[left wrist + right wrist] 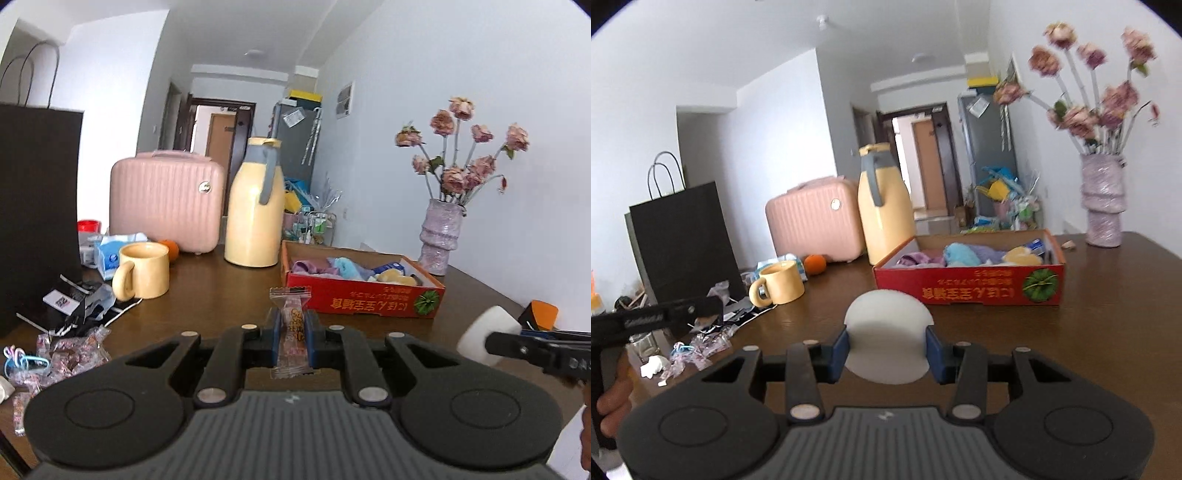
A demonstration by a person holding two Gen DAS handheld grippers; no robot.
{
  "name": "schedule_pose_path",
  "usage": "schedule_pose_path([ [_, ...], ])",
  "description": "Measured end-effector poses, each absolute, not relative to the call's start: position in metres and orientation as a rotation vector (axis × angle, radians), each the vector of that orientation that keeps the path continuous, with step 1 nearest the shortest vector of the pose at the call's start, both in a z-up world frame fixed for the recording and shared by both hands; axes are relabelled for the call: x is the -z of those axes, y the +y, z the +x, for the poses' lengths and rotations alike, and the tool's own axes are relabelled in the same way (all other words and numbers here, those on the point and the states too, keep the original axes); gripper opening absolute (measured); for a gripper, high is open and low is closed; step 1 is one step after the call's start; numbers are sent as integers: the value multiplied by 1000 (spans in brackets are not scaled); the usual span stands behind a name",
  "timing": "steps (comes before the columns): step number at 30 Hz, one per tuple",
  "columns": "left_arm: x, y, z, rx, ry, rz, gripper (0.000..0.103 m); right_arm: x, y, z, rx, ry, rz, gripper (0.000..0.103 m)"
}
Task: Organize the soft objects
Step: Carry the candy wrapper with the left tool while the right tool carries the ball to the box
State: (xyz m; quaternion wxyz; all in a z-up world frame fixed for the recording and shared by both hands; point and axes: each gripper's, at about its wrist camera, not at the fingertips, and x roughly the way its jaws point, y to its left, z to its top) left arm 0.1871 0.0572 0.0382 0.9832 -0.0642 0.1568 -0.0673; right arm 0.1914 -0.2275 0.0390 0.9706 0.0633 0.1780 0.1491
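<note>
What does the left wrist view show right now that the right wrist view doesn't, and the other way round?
Only the left wrist view shows the left gripper shut on a wrapped candy, plus a red lid behind the tissue pack. Only the right wrist view shows the right gripper head-on, shut on a white foam ball, and a small pale scrap beside the vase. Both show the red box of soft items, the yellow mug, the yellow jug, the pink case and the black bag.

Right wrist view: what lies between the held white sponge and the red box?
Only bare brown table separates the white sponge in the right gripper from the red box.
</note>
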Motion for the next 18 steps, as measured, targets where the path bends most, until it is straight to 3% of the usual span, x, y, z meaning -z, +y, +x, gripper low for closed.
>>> schedule_pose_path([
  [10,-44,20,182,189,316,-66,14,-37,-265,177,-267,333,184,44],
  [18,-77,-20,290,349,331,-53,14,-68,-302,290,-253,297,177,45],
])
